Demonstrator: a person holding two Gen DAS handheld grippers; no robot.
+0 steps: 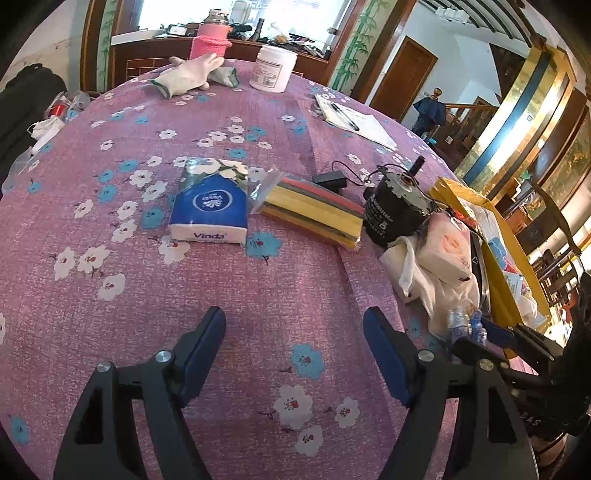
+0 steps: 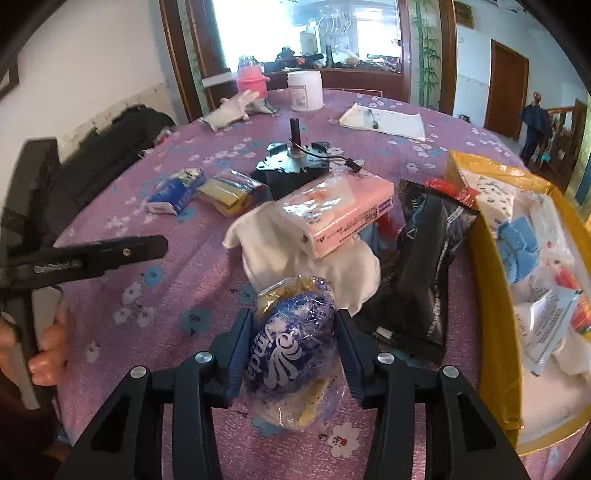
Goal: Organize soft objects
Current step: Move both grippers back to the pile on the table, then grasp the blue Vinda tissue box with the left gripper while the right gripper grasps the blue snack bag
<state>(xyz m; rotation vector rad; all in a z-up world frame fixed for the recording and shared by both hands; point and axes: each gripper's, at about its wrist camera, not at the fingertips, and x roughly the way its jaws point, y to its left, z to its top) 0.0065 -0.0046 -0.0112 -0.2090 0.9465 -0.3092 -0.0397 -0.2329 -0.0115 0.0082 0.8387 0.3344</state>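
- Covering the round table, a purple tablecloth with white and blue flowers [image 1: 258,110] fills both views; behind it stand a wood-framed window [image 2: 310,33], a white wall, a brown door [image 2: 508,88] and bamboo-painted panels.
- My right claw [image 2: 293,345] is clamped on a crumpled blue-and-white Vinda tissue pack in clear plastic [image 2: 291,347], both pads pressing its sides; the pack bulges between them, squashed into an oval, with yellow wrapping showing above and below it. It sits low over the cloth, near the table's front edge.
- My left claw [image 1: 295,350] hovers over bare cloth with its fingers wide apart and nothing between them.
- Ahead of the left claw lies a flat blue Vinda tissue packet with white blossoms [image 1: 210,201], and just beside it a clear bag of yellow, red and green strips [image 1: 314,210].
- A black cylindrical motor with a metal plate and shaft [image 1: 395,210] stands behind a pink plastic-wrapped tissue pack [image 2: 340,214], which rests on a rumpled white cloth [image 2: 314,258].
- A black foil pouch [image 2: 421,277] lies right of the white cloth, next to a yellow cardboard box [image 2: 495,332] holding soft white and blue items.
- At the far side are white gloves [image 1: 188,75], a white plastic jar [image 1: 273,68], a pink-sleeved bottle [image 1: 210,40] and papers with a pen [image 2: 384,120].
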